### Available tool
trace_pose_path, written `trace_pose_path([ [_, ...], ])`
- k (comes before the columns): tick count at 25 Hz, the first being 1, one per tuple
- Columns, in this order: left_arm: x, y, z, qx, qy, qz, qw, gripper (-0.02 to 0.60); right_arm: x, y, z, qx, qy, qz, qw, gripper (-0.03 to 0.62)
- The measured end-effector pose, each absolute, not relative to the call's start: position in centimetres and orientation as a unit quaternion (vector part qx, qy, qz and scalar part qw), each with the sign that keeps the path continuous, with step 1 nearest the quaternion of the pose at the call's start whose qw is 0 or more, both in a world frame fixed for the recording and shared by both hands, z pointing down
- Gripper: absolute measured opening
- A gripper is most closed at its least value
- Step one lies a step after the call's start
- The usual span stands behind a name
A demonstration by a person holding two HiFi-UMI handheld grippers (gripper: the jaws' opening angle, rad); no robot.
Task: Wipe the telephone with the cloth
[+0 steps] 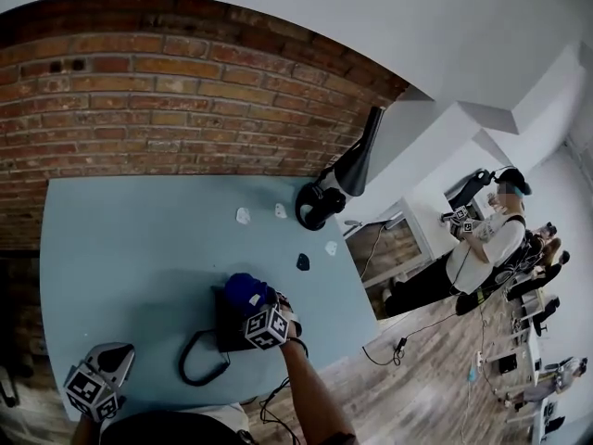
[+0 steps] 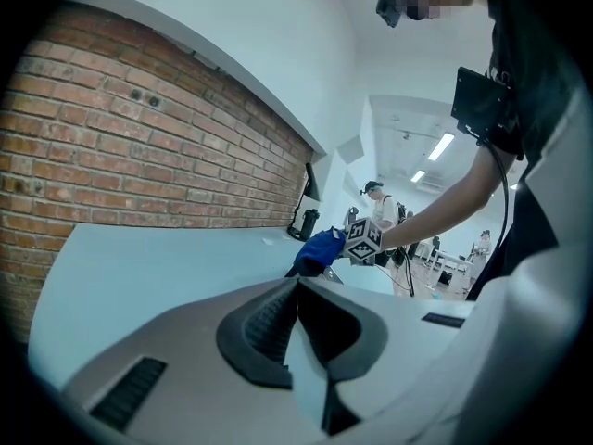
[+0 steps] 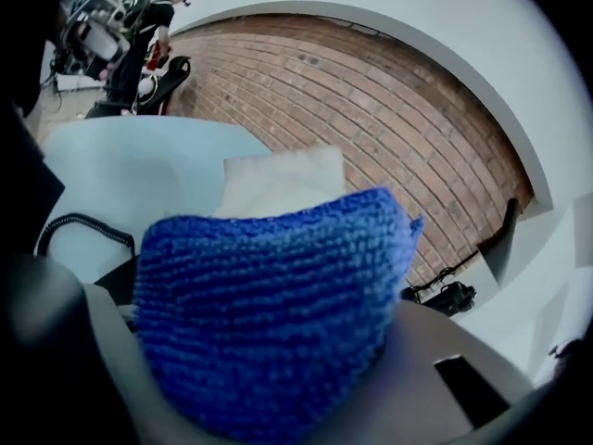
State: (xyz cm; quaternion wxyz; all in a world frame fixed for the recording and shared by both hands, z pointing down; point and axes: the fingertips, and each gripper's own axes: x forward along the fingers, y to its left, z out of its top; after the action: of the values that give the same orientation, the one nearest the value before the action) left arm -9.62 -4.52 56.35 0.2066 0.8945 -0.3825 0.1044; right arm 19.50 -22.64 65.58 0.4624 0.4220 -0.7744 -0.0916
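We are pinching the blue cloth (image 1: 243, 290) tight in our right gripper (image 1: 256, 306), holding it over the black telephone (image 1: 229, 334), which is sitting near the table's (image 1: 139, 248) 6 o'clock edge. Our left gripper (image 2: 296, 290) is hovering at the telephone's 8 o'clock, well apart from it, with its fingers pressed together on nothing.

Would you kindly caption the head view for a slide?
Right hand-held gripper holds a blue cloth over the black telephone on the light-blue table; left hand-held gripper idles at the near edge.
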Motion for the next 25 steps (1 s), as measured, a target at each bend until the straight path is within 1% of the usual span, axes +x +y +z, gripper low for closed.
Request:
trace_pose_path([
  [3, -9.3, -4.6, 56.7, 0.898, -0.379, 0.102, 0.198, 0.020, 19.8, -22.1, 65.8, 0.423, -0.793, -0.060, 0.434, 0.055],
  [9, -9.0, -4.3, 56.4, 0.897, -0.379, 0.098, 0.204, 0.020, 20.2, -20.4, 66.6, 0.437, -0.808, -0.018, 0.396, 0.055],
  [25, -8.4, -3.3, 56.7, 0.899, -0.376, 0.094, 0.203, 0.020, 20.3, -17.5, 68.0, 0.460, -0.803, 0.028, 0.378, 0.054],
])
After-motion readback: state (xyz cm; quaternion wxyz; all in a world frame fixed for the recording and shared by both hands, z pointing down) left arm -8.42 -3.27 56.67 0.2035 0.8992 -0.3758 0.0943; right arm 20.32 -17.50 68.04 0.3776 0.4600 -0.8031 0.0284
